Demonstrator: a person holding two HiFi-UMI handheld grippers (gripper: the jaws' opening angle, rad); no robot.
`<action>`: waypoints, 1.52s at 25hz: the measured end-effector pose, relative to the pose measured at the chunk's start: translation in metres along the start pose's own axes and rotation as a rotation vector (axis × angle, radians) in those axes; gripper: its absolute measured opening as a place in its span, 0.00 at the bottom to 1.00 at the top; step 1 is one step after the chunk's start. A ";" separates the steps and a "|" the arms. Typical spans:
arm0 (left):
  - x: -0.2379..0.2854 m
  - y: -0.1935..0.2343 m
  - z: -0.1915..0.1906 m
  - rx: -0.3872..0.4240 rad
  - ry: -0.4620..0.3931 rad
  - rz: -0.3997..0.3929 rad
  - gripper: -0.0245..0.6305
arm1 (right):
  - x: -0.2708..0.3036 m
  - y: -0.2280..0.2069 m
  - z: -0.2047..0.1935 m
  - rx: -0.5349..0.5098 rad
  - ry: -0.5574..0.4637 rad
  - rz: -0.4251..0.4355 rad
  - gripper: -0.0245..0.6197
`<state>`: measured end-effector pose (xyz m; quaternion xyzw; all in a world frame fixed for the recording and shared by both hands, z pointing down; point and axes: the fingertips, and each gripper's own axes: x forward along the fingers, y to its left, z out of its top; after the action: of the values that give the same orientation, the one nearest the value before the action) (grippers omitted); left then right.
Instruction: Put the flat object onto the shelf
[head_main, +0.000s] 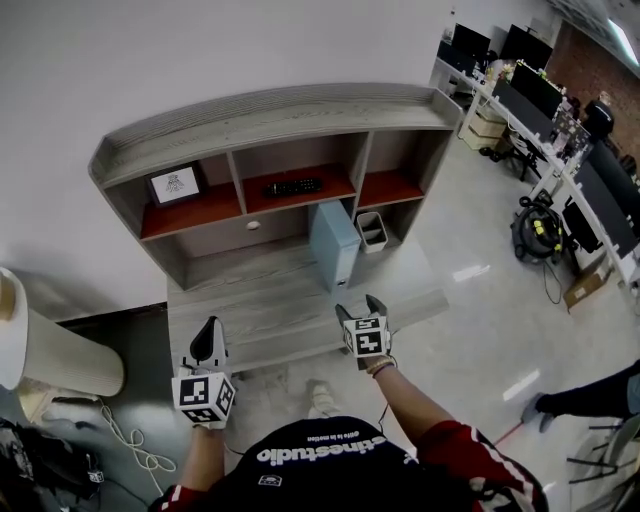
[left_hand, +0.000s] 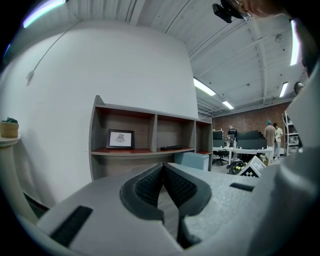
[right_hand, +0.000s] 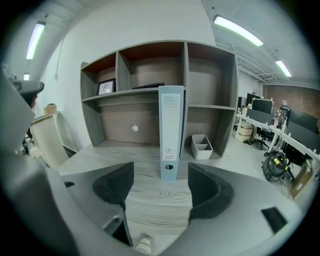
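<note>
You wear a black top (head_main: 320, 462) with white letters across the back, at six o'clock in the head view, and its sleeves (head_main: 470, 462) are red with pale stripes. Your left gripper (head_main: 208, 340), at about seven o'clock, and your right gripper (head_main: 360, 308), near the middle, each carry a cube (head_main: 204, 397) with black and white square marks. In their own views the bodies are pale grey with dark, bumpy pads (left_hand: 148, 187). One pale shoe (head_main: 319, 398) peeks out just above your top.
</note>
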<state>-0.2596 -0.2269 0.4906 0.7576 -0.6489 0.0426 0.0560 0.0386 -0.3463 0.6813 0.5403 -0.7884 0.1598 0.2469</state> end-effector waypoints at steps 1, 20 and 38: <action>-0.004 0.000 0.001 0.002 -0.003 -0.003 0.05 | -0.005 0.001 0.000 0.010 -0.005 0.000 0.56; -0.084 0.000 -0.007 0.018 -0.027 -0.047 0.05 | -0.126 0.044 0.001 0.041 -0.138 -0.025 0.54; -0.089 -0.013 0.018 0.012 -0.073 0.004 0.05 | -0.209 0.043 0.069 0.027 -0.320 0.009 0.53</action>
<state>-0.2604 -0.1403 0.4601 0.7578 -0.6516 0.0190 0.0276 0.0455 -0.2050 0.5070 0.5586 -0.8179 0.0835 0.1099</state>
